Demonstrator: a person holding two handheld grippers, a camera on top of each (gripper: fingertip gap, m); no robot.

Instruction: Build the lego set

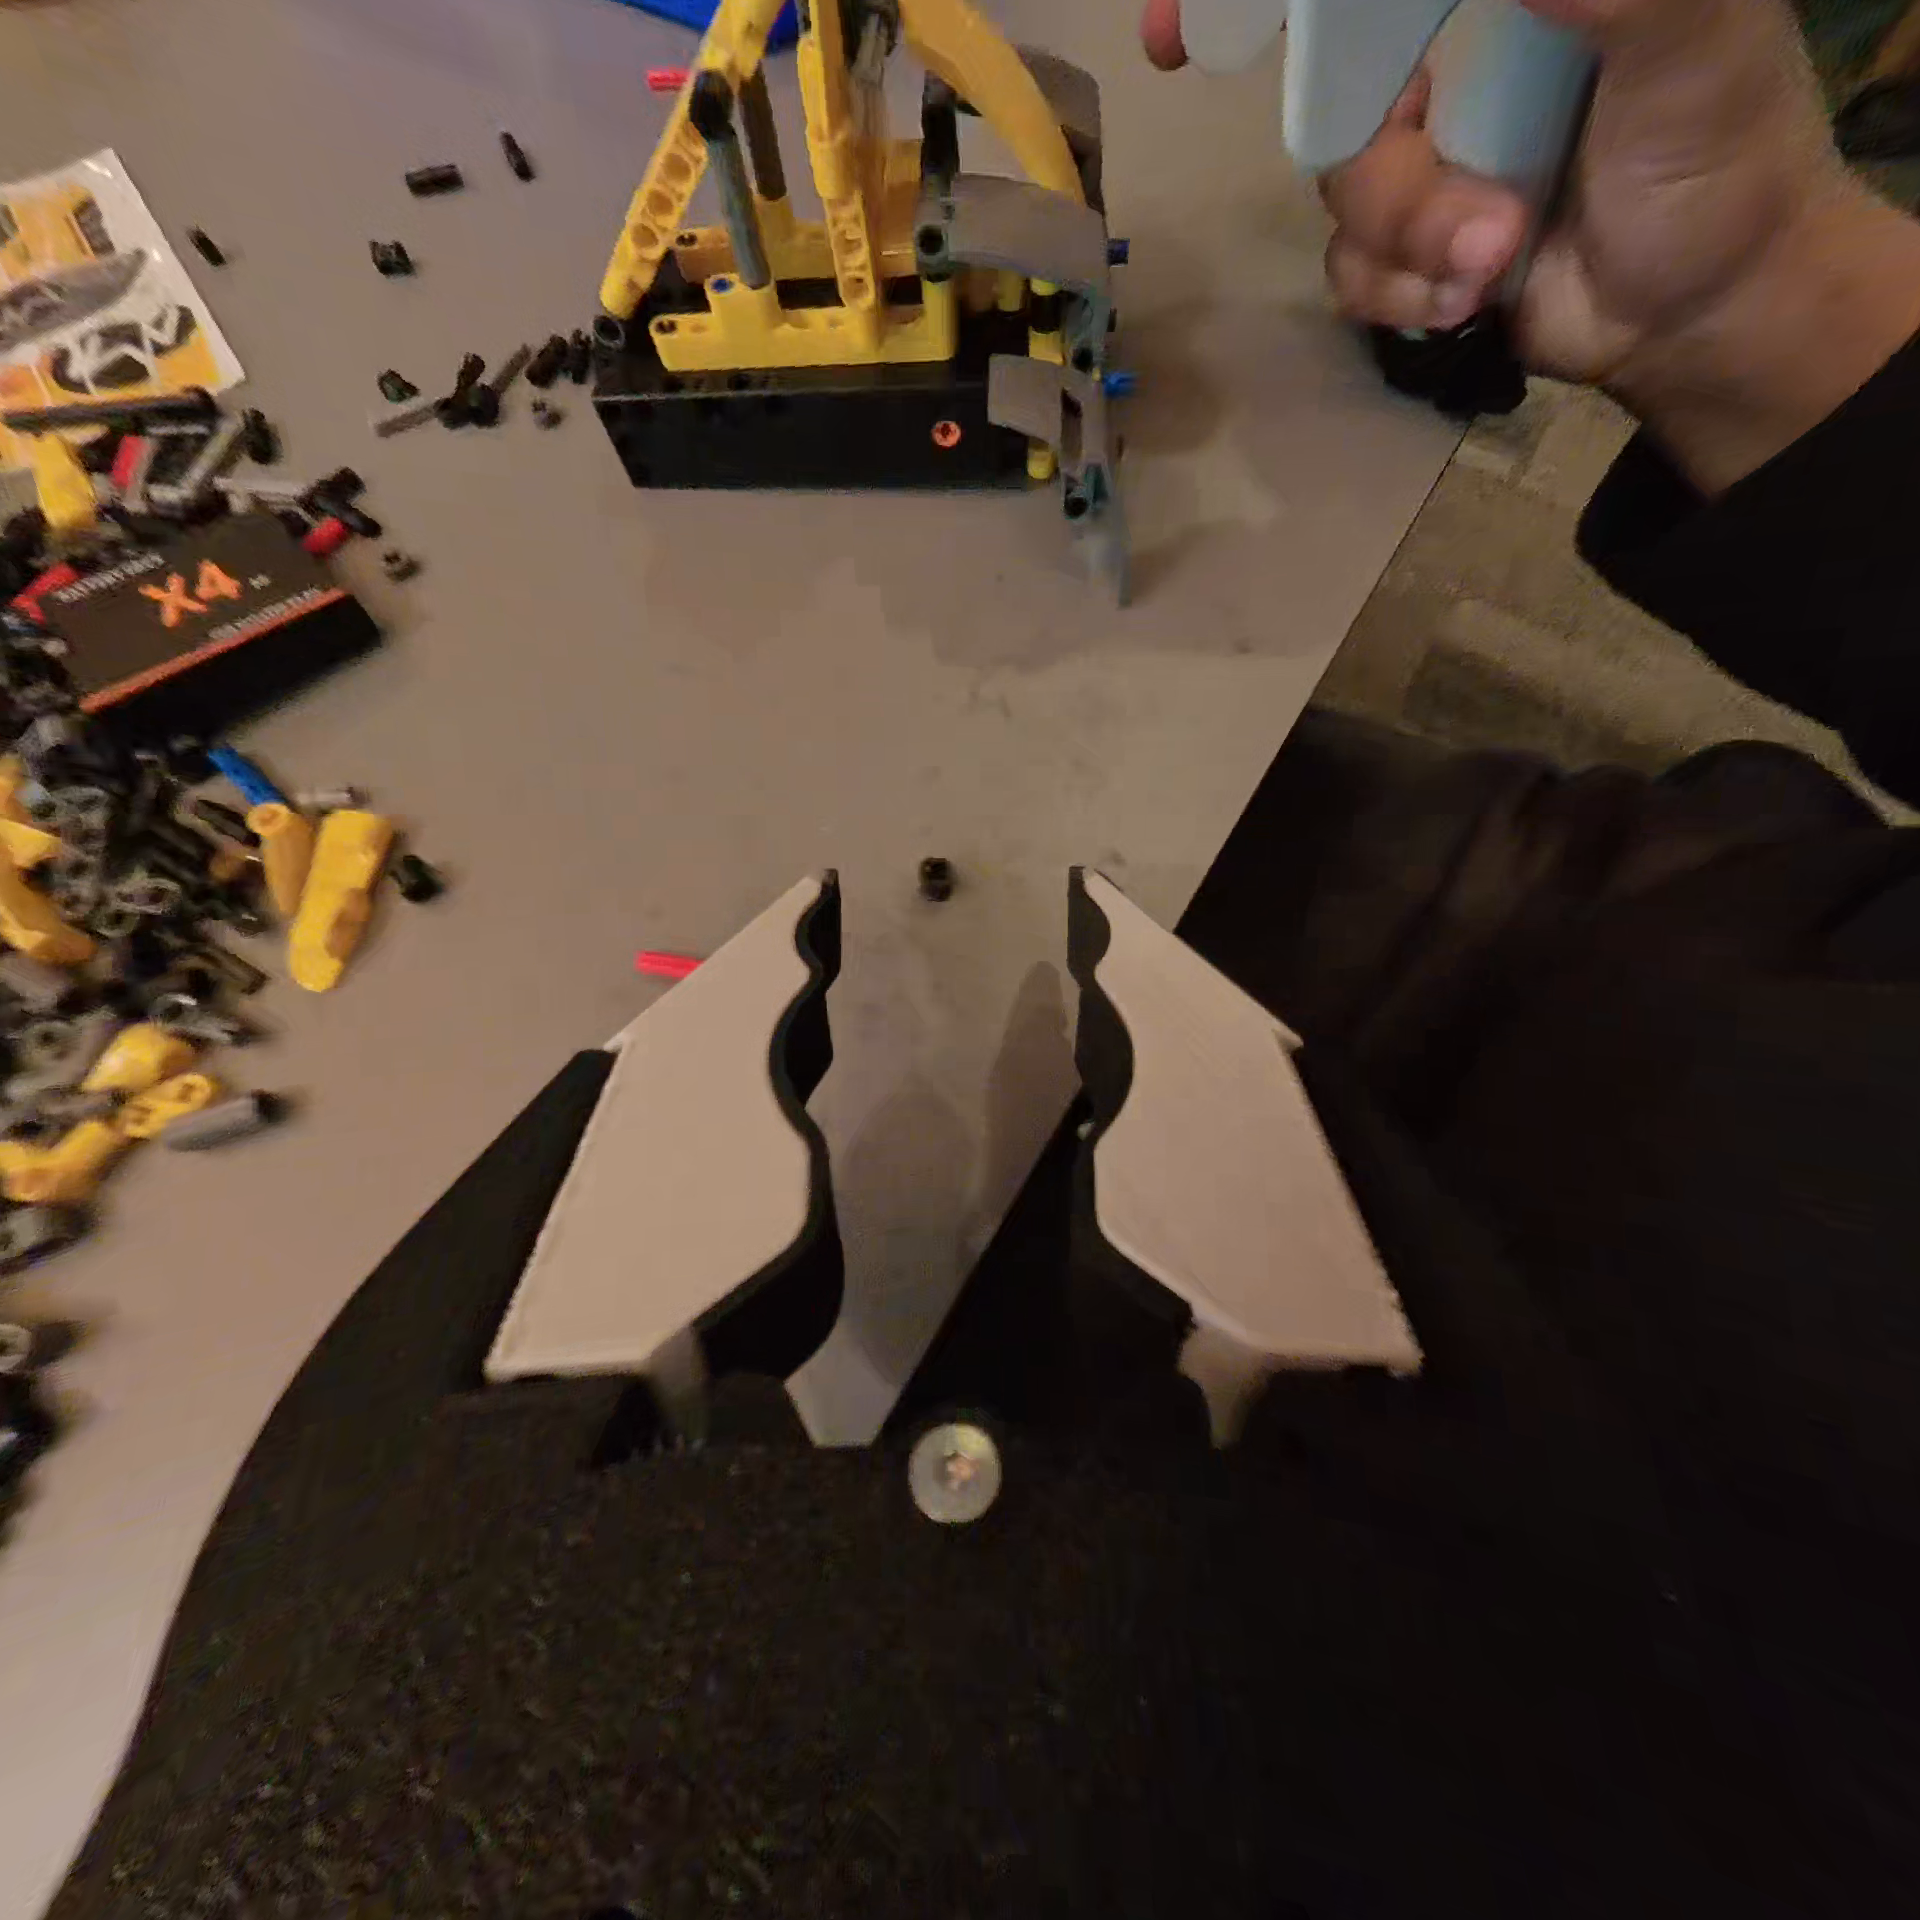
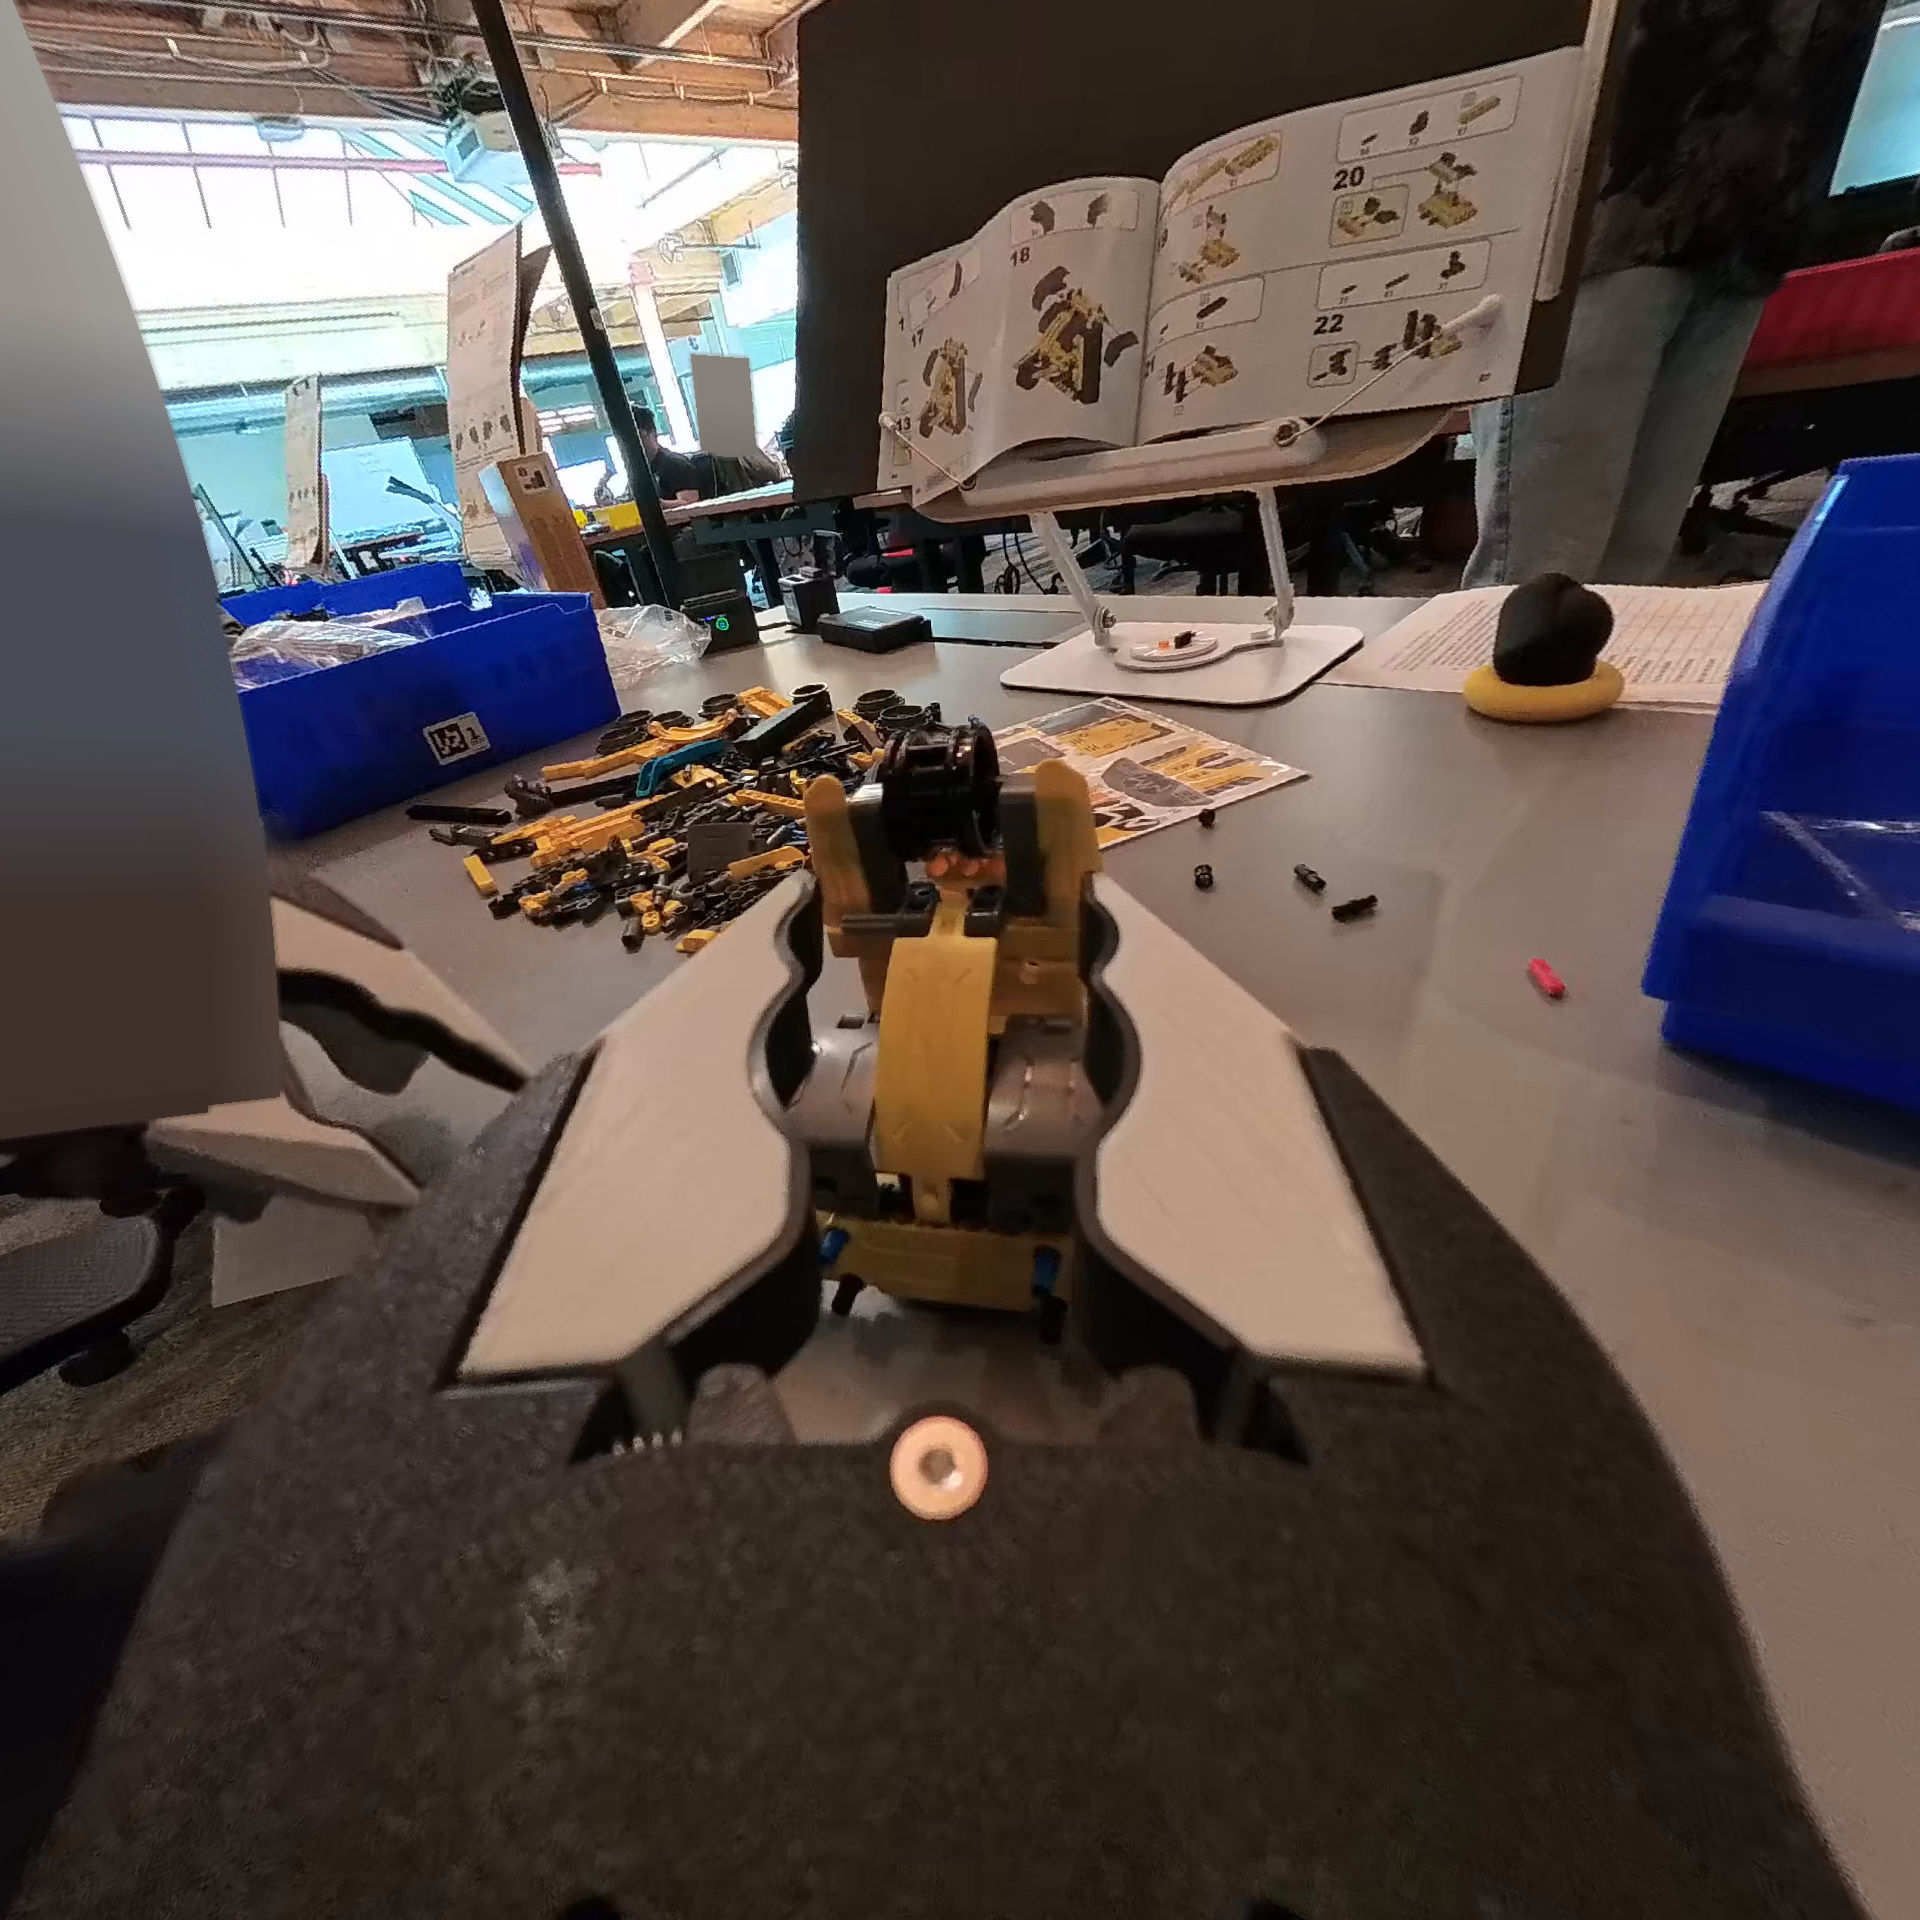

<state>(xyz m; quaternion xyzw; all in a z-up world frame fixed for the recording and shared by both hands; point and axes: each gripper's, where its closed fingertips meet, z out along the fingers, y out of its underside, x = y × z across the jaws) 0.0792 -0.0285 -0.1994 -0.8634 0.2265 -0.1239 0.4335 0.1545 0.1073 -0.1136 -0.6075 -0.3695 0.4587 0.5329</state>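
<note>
A yellow, black and grey brick-built model [image 1: 831,343] stands on the grey table [image 1: 727,675]. My right gripper [image 2: 954,894] has the model [image 2: 935,1049] between its fingers, which press its two sides, so it is shut on it. A hand [image 1: 1621,208] holds that gripper's grey handle at the top right of the left wrist view. My left gripper [image 1: 954,888] is open and empty, low over the table near its front edge. A small black connector piece [image 1: 937,878] lies on the table just between its fingertips. The left gripper also shows at the left of the right wrist view [image 2: 343,1070].
A pile of loose yellow and black pieces [image 1: 114,935] [image 2: 675,821], a black box [image 1: 197,623], a sticker sheet [image 2: 1153,769] and a red pin [image 1: 665,963] lie left. Blue bins [image 2: 416,696] [image 2: 1787,831] flank the table. An open instruction booklet [image 2: 1195,291] stands behind. Spacing between my two grippers at the tips: around 20 cm.
</note>
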